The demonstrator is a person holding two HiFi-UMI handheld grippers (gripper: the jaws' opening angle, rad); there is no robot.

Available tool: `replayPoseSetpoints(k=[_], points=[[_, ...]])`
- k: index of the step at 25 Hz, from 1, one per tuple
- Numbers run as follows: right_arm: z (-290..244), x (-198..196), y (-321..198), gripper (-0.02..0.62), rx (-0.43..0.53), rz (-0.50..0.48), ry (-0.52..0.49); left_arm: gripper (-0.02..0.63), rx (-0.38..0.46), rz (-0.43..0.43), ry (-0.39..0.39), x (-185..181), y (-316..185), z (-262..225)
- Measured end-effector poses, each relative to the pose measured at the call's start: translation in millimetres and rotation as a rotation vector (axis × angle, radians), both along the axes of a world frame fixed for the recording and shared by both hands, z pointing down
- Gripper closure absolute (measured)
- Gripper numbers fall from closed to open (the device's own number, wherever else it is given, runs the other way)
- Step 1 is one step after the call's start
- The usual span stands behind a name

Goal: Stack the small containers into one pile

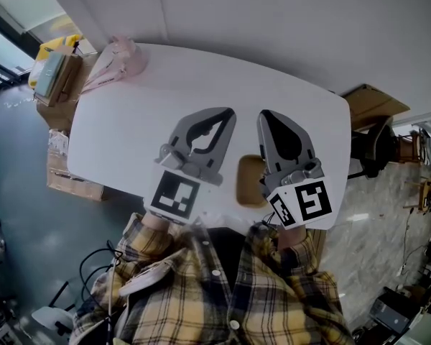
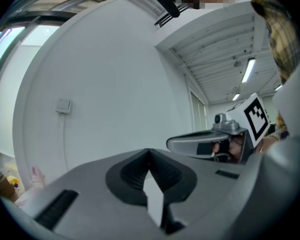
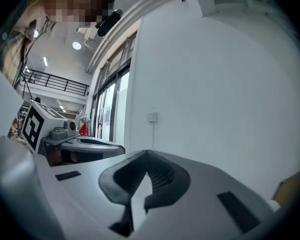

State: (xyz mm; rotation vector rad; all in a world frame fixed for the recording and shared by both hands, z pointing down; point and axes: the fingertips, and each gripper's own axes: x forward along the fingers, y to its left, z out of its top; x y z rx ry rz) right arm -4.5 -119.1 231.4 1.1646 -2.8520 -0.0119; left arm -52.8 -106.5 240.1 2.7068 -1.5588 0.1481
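Both grippers are held level above the white table (image 1: 129,128) and point at the bare wall. My left gripper (image 1: 228,112) (image 2: 150,152) is shut, its tips meet and nothing is between them. The right gripper (image 1: 264,114) (image 3: 147,154) is shut too, and empty. Each one shows from the side in the other's view: the right gripper (image 2: 205,143) at the right of the left gripper view, the left gripper (image 3: 85,145) at the left of the right gripper view. One tan, rounded-square small container (image 1: 249,182) sits on the table near its front edge, below and between the grippers, partly hidden by the right one.
A pink object (image 1: 122,60) lies at the table's far left corner. Cardboard boxes (image 1: 57,77) stand on the floor left of the table. A brown box (image 1: 373,105) and a dark chair (image 1: 377,146) are off the right end.
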Motion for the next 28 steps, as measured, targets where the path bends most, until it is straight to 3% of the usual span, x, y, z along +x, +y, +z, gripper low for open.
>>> replayPoseSetpoints(k=[7, 28], points=[[0.4, 3.9, 0.9, 0.58, 0.0, 0.002, 0.001, 0.586, 0.022, 0.021, -0.036, 3.5, 0.9, -1.2], [0.5, 22.9, -3.2, 0.58, -0.02, 0.009, -0.002, 0.588, 0.015, 0.006, -0.021, 9.5, -0.6, -3.1]])
